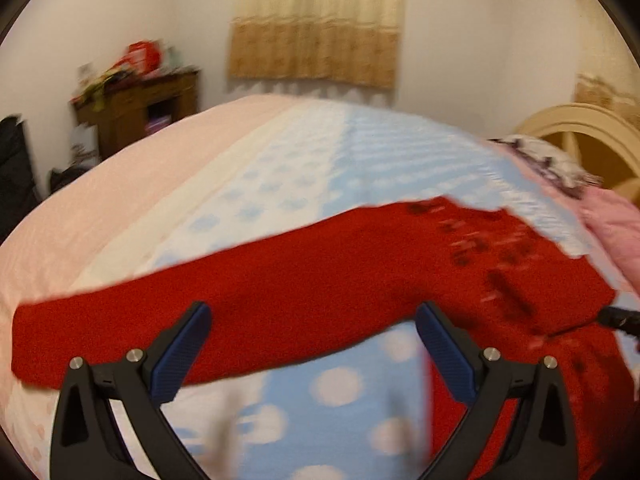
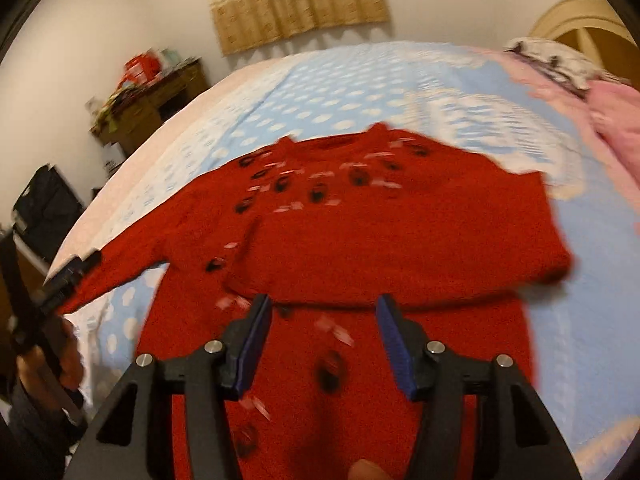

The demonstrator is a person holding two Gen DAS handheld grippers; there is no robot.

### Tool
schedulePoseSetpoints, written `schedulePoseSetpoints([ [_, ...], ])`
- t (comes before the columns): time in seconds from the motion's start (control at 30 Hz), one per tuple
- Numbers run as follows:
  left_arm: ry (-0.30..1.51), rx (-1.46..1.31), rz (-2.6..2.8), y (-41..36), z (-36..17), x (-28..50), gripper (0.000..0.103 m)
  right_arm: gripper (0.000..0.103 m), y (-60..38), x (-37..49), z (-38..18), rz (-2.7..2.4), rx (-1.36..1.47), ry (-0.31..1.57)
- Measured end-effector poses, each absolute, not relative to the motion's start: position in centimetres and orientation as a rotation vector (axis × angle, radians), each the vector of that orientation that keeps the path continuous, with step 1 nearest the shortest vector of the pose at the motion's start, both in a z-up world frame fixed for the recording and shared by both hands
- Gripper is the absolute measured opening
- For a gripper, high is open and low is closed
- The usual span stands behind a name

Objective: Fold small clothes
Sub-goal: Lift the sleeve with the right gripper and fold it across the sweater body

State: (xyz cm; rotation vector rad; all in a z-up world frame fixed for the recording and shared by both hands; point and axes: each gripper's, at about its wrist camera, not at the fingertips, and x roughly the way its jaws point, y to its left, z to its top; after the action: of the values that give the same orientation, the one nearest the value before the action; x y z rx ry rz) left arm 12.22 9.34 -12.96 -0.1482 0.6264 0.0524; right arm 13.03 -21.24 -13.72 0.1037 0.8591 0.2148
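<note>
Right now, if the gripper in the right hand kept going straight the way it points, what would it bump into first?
Most likely the red sweater spread on the bed. The right gripper points down at the body of it with open, empty jaws. The blur leaves the depth uncertain.

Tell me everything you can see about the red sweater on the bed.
The red sweater is a fuzzy-looking knit with dark and pale flecks across the chest and front. It lies face up on the blue polka-dot blanket, neckline toward the curtain. One sleeve is already folded across the body; the other stretches out sideways, its cuff by the left gripper, whose fingers stand open. The right gripper hovers open over the lower body.
</note>
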Motion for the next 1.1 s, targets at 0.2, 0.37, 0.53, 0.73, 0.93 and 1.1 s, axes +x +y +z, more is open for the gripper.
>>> schedulePoseSetpoints([
  [0.2, 0.673, -0.103, -0.150, 2.4, -10.9, 14.9, 0.096, 0.056, -23.3, 9.9, -13.6, 0.146, 0.086, 0.822],
  [0.37, 0.808, -0.055, -0.243, -3.2, -12.5, 19.0, 0.082, 0.056, -22.6, 9.0, -14.9, 0.168, 0.082, 0.817],
  [0.53, 0.939, -0.018, -0.231, -5.9, -15.4, 22.1, 0.077, 0.056, -21.9, 8.3, -16.1, 0.192, 0.109, 0.807],
  [0.73, 1.014, -0.016, -0.260, -7.1, -16.8, 22.9, 0.035, 0.056, -22.1, 7.9, -16.6, 0.176, 0.092, 0.796],
  [0.93, 0.960, 0.026, -0.268, -6.7, -14.5, 21.5, 0.012, 0.057, -22.6, 7.8, -16.8, 0.155, 0.116, 0.789],
  [1.1, 0.906, -0.007, -0.272, -4.4, -11.4, 20.2, 0.007, 0.057, -22.1, 7.9, -17.3, 0.172, 0.092, 0.805],
])
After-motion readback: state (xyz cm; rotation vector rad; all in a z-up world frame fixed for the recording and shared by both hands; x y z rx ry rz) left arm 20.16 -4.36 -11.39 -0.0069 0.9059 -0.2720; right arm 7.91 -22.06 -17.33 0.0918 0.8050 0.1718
